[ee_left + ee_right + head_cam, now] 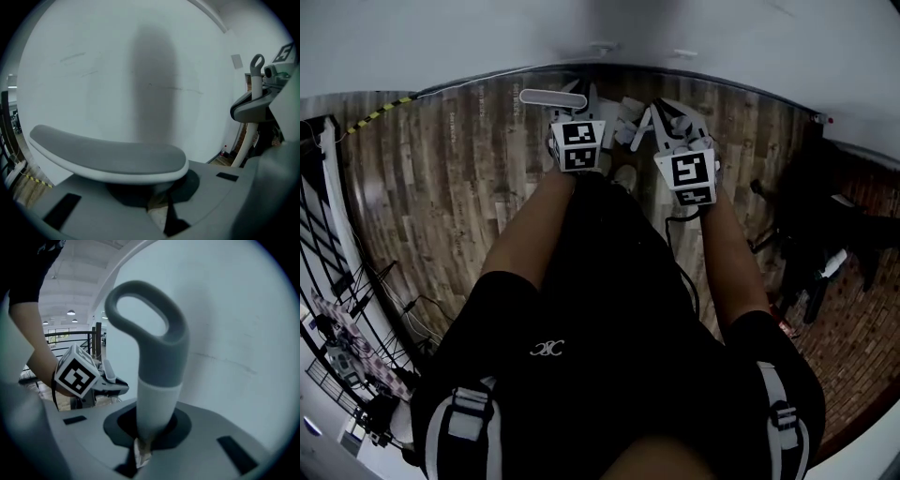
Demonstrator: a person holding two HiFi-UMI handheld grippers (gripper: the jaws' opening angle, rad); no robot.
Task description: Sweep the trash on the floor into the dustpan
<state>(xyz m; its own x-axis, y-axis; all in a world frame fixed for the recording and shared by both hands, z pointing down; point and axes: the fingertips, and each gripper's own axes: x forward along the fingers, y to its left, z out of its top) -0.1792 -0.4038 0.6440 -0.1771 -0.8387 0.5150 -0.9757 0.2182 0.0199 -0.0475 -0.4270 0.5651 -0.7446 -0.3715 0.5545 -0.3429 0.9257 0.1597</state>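
Note:
My left gripper is shut on a white upright handle with a broad, flat grey top, which shows as a pale oblong in the head view. Close by to the right, my right gripper is shut on a white shaft ending in a grey loop; that loop handle also shows at the right of the left gripper view. Both are held near a white wall. The lower ends of both tools are hidden by my body and the grippers. No trash can be told for sure on the wooden floor.
A white wall runs along just ahead. Dark equipment with legs stands on the floor at the right. A wire rack with cables is at the left, and yellow-black tape lies by the wall's foot.

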